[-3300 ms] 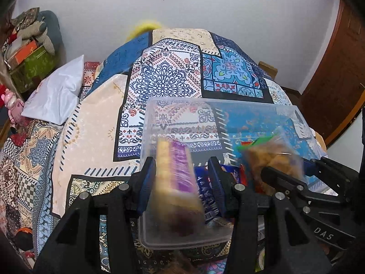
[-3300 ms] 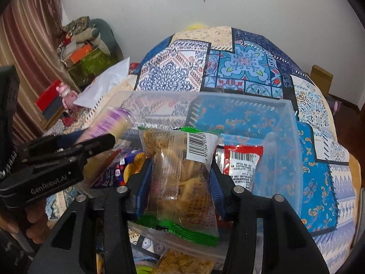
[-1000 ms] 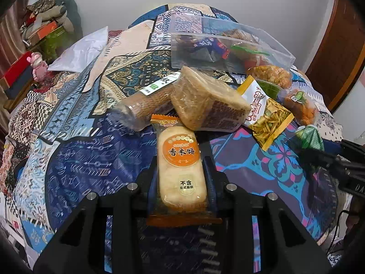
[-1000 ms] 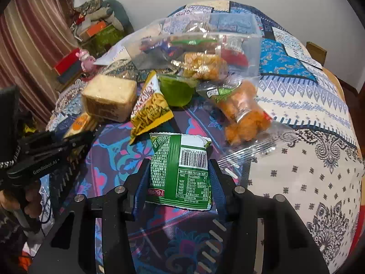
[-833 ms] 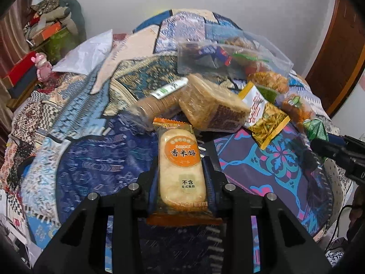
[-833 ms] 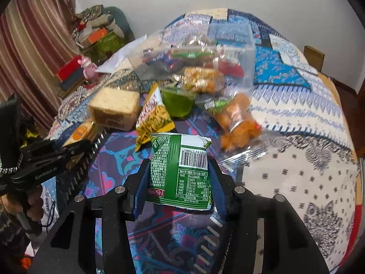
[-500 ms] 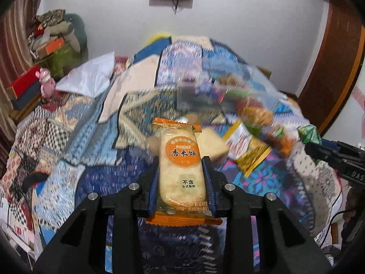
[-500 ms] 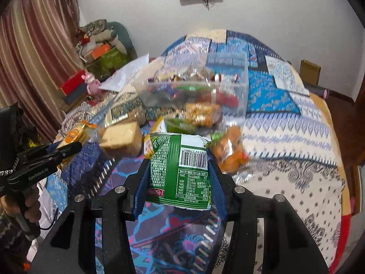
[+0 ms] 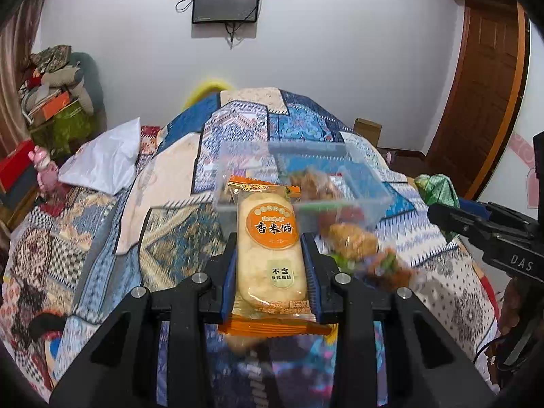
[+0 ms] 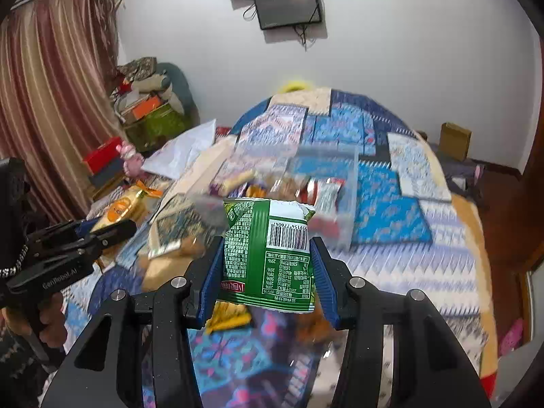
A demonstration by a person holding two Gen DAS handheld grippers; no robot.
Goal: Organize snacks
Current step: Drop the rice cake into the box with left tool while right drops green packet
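My left gripper (image 9: 268, 272) is shut on an orange rice cracker packet (image 9: 268, 251) and holds it in the air above the bed. My right gripper (image 10: 267, 268) is shut on a green snack bag (image 10: 268, 255) with a barcode, also lifted. Ahead of both stands a clear plastic box (image 9: 367, 200) with several snacks inside; it also shows in the right wrist view (image 10: 343, 176). The right gripper with the green bag shows at the right edge of the left wrist view (image 9: 438, 200). The left gripper with the orange packet shows at the left of the right wrist view (image 10: 112, 217).
Loose snack packets (image 9: 353, 238) lie on the patterned bedspread (image 9: 170, 238) in front of the box, blurred by motion. A white pillow (image 9: 105, 159) lies at the left. Piled boxes and clothes (image 10: 146, 108) stand by the curtain. A wooden door (image 9: 482, 102) is at the right.
Both grippers have risen and tilted up with their packets still held. The box and loose snacks now sit lower and farther in view; the wall screen has come into sight.
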